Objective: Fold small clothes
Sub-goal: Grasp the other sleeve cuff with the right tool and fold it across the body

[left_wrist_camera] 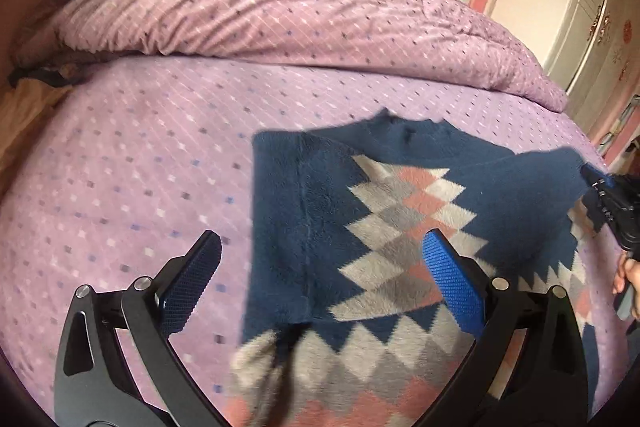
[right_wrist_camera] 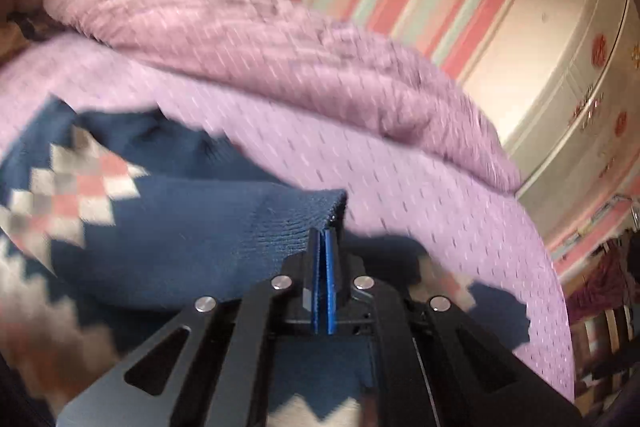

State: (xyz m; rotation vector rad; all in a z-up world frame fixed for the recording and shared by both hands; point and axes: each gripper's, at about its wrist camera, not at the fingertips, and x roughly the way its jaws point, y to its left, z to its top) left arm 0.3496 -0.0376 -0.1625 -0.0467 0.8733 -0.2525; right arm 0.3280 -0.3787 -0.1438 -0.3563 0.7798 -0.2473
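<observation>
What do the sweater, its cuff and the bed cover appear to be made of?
Sweater: soft fleece-like knit, judging by its fuzzy nap. Cuff, pinched in the right gripper: ribbed knit with visible ridges. Bed cover: matte woven-looking cloth with a printed diamond grid, possibly quilted.

Item: we recorded one bed [left_wrist_camera: 120,163], covered in a lilac sheet with a small diamond print. Lying directly on it we found a rumpled lilac quilt [left_wrist_camera: 280,15] along the far edge and a navy argyle-patterned sweater [left_wrist_camera: 320,211] spread near us.
</observation>
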